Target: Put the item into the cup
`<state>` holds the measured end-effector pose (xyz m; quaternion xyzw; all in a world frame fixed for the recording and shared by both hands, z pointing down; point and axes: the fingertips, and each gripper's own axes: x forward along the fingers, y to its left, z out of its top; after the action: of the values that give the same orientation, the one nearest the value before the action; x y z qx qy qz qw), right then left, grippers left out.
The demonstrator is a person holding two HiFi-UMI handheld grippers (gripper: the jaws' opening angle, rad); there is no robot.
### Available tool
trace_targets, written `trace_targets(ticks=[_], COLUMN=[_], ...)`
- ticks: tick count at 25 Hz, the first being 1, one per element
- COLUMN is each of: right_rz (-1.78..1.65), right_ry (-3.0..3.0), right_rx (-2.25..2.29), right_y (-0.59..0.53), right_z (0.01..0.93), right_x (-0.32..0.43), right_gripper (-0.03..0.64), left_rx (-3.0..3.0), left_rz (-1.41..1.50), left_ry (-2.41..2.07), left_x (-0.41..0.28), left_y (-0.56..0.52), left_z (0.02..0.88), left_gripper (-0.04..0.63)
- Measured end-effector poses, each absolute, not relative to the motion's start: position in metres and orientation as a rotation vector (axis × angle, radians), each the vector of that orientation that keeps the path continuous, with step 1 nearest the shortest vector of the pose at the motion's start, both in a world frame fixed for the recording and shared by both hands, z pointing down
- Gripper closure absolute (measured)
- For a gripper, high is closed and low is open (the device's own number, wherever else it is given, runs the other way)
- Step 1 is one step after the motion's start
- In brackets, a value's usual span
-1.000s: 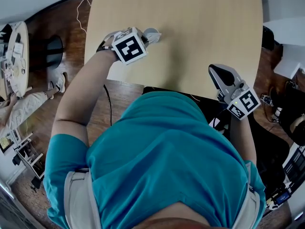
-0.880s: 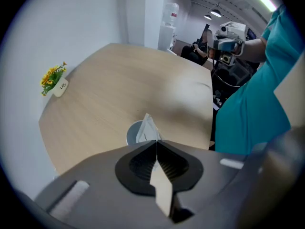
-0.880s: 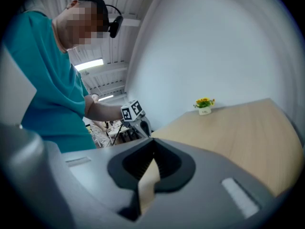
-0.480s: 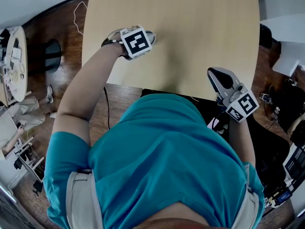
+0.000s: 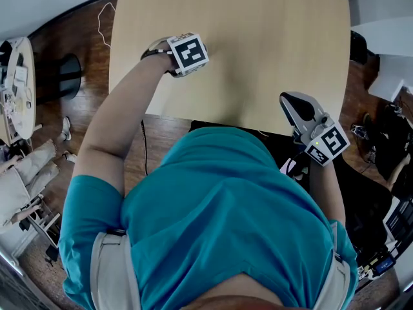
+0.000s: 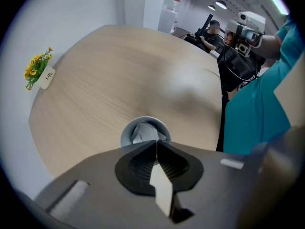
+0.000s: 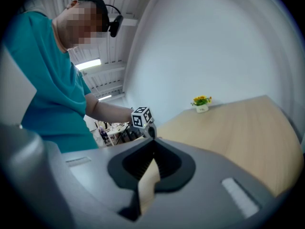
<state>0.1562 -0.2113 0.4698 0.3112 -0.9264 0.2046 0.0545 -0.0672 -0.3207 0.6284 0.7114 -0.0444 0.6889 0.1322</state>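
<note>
white flower pot (image 6: pixel 46 75), small script label, seemingly "Life"

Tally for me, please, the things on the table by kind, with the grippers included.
Cup: 1
Crumpled white item inside the cup: 1
Potted yellow flowers: 1
Grippers: 2, the left gripper and the right gripper
Total: 5
</note>
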Motion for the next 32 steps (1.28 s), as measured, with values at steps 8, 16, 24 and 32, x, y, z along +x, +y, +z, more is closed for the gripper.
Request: trace_targets(ticks=[8,16,24,32], right_rz=[0.624,0.614,0.589,0.576], right_ry=[-2.813,-2.824,-2.842,-2.855], right_rx=[0.944,0.945,0.936,0.95], right_y=[-0.209,-0.212,-0.215,-0.214], right_z=[0.471,0.467,0.461,0.457], right_x=[0.156,0.157,0.155,0.166], right_gripper=[0.615,0.615,0.615,0.615], left_rx=[2.038,2.14,2.216,2.288], left_rz=[2.009,1.996,1.969,1.889], left_ry=[-0.119,-0.228,-0.259,-0.377], left_x=[-0.069,-0.066,-0.059,-0.057], left_y=[-0.32,-0.337,-0.342,-0.341], left_z=[0.642,0.631,0.62,0.591], left_gripper=[0.583,0.543,0.426,0.36])
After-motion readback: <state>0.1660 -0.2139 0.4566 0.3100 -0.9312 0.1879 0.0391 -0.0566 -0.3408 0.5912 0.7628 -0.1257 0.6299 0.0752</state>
